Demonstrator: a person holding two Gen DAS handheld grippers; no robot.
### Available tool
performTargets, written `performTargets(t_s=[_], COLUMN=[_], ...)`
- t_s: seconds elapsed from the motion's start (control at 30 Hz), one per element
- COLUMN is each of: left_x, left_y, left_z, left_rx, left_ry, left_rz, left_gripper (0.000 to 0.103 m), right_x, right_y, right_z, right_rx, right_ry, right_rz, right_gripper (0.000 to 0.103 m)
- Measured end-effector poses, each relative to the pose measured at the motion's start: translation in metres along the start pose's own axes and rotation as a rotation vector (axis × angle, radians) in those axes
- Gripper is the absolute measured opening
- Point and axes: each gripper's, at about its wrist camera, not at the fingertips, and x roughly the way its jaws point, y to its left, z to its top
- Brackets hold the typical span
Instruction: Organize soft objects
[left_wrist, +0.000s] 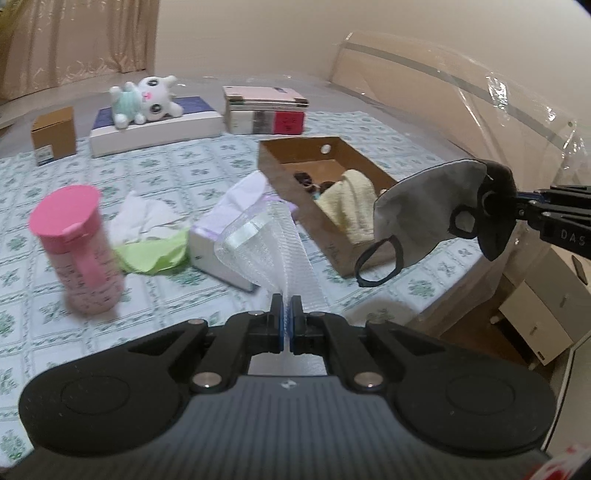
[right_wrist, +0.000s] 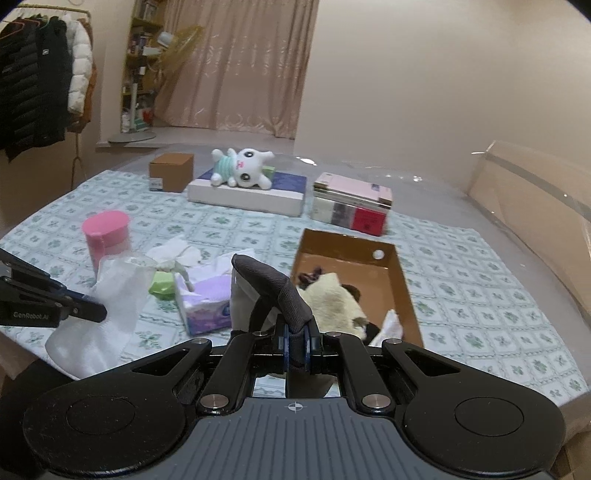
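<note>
Mask dangles from the right claw, clenched on its dark fabric, just short of the cardboard box on the bed. Left claw pinches a white mesh pouch above the tissue pack. Best bet: carry each over the box's open middle beside the yellow towel, then let go low, clear of the rim.

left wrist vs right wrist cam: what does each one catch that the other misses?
Left wrist only: the grey face mask seen whole, ear loops dangling, and a white nightstand beside the bed. Right wrist only: a coat rack and a bookshelf. Both: the cardboard box holding the yellow towel, the white mesh pouch, plush toy and pink bottle.
</note>
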Motion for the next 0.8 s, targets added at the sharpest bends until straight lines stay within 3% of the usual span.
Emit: performTargets(t_s=[0.8], left_x=[0.062], left_y=[-0.066], left_z=[0.049], left_rx=[0.136], left_ry=[0.013], left_rz=[-0.106], left_gripper=[0.002], right_x=[0.008], right_y=[-0.067], right_z=[0.003], right_rx=[0.039], right_ry=[0.012], right_rz=[-0.115], right_gripper=[0.007])
